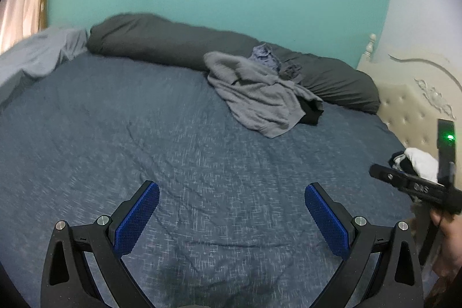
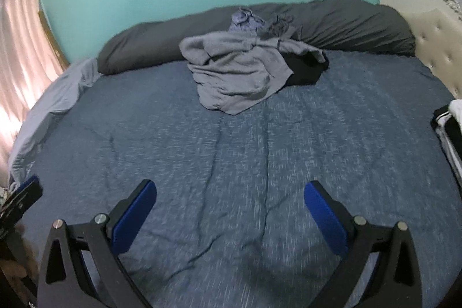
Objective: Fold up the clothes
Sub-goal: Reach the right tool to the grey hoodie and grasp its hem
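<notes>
Both the left gripper point(image 1: 232, 217) and right gripper point(image 2: 230, 214) are hovering spread wide, empty. The crumpled grey soft-knit sweatshirt point(image 2: 234, 71) is lying far across the blue bedspread point(image 2: 231, 149); probably light and floppy, best pinched at a hem.

Across the middle of the frame a heathered blue woven bedspread point(image 2: 231, 163) is lying matt and creased. At upper centre a grey fleecy cloth garment point(image 2: 234, 71) is looking soft and rumpled. The left gripper point(image 1: 232, 217) is showing matt black plastic, blue textured pads point(image 1: 137, 218) and shiny metal pins. At right, the cream headboard point(image 1: 410, 111) is showing smooth, slightly glossy tufted padding.
</notes>
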